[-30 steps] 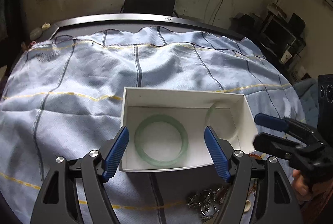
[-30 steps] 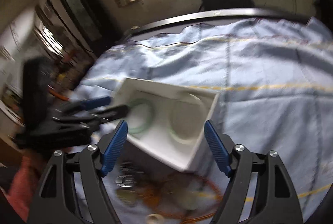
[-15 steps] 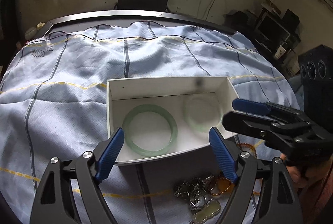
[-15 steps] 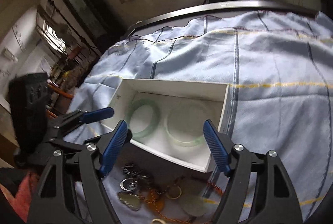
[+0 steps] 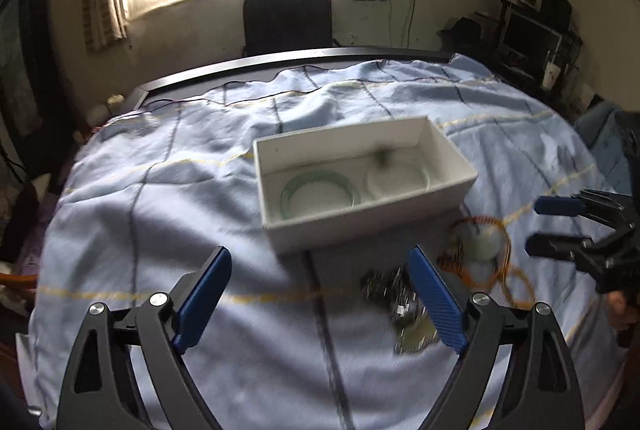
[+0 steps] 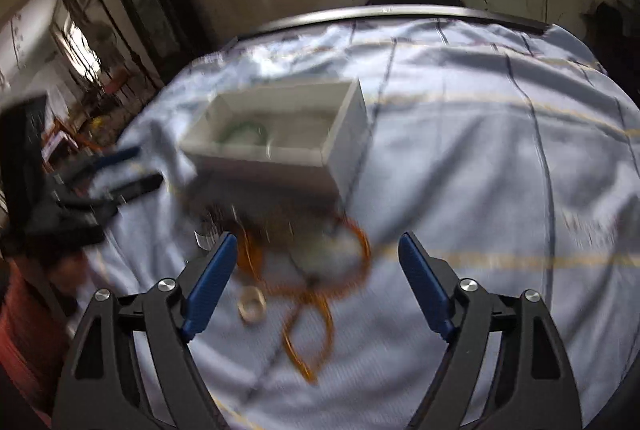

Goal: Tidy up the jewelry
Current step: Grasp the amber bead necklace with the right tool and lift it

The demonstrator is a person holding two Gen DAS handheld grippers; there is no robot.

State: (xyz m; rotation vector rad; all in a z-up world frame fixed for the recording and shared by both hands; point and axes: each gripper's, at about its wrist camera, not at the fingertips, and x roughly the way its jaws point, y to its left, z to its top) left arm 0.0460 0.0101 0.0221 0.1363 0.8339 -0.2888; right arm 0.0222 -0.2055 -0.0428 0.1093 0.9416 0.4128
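Two grippers are ours: the left gripper (image 5: 320, 298) has its jaws spread wide and empty above the blue checked cloth (image 5: 160, 214) covering the desk (image 5: 280, 64). Ahead of it sits the white box (image 5: 368, 222) with a green bangle (image 5: 320, 190) and a paler bangle (image 5: 396, 178) lying side by side inside, and just right of the box, on the cloth, we see an orange bead necklace (image 5: 486, 254) beside a blurred heap of metal trinkets (image 5: 400, 306). Our right gripper (image 6: 312, 282) hovers over that necklace, its jaws also spread and holding nothing.
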